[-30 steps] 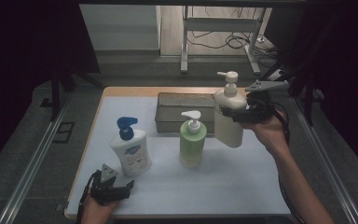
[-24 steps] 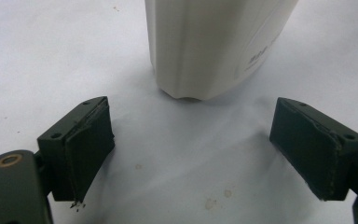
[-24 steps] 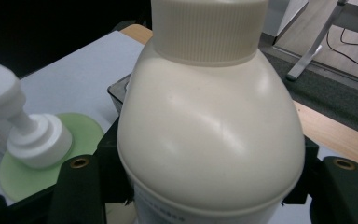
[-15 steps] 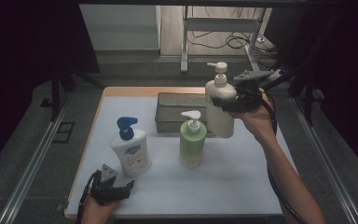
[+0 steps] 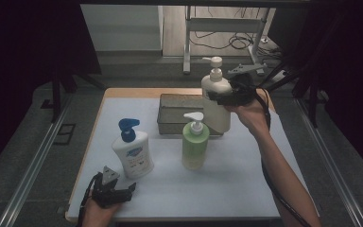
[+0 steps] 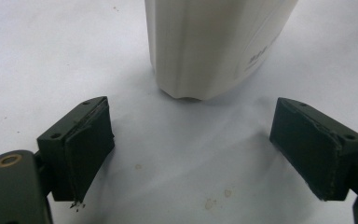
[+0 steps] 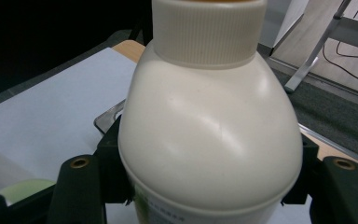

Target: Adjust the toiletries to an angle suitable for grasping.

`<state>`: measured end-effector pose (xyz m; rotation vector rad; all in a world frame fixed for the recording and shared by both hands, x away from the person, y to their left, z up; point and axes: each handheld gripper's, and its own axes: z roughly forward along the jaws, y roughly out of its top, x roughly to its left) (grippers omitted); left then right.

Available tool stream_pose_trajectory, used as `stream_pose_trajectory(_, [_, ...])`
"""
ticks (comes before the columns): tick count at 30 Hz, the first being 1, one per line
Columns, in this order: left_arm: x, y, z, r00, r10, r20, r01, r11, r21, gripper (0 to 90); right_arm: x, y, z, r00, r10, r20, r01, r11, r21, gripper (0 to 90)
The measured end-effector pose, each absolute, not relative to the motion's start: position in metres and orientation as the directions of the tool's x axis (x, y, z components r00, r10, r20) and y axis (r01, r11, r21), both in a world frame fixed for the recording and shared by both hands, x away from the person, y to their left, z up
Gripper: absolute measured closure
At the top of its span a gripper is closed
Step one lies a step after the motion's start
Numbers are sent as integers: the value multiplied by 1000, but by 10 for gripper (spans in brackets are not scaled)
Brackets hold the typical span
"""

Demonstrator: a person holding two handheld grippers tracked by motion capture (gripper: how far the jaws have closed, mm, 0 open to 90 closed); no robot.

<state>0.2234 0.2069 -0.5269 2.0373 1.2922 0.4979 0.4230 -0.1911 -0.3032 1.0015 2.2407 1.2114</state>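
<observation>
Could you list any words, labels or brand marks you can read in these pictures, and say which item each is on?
No text reads clearly.
Blue-pump white bottle: blue oval logo on the front, too small to read.
Same bottle in the left gripper view: faint grey print at its right edge, blurred.
Cream bottle held in the right tongs: label strip at the bottom edge, illegible.
Green bottle: no print visible.

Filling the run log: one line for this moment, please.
right tool: shut on tall cream pump bottle, above grey tray | left tool: open, resting by white blue-pump bottle

Right gripper (image 5: pixel 220 97) clamps cream pump bottle (image 5: pixel 216 101) above tray (image 5: pixel 172 113).
</observation>
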Motion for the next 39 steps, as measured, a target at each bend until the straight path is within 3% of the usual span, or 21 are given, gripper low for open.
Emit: stream_pose_trajectory(39, [223,207,-527,439,898,-35,647,-289,705,126,480,-135,-330,-656,754,-31,370,358,857,364])
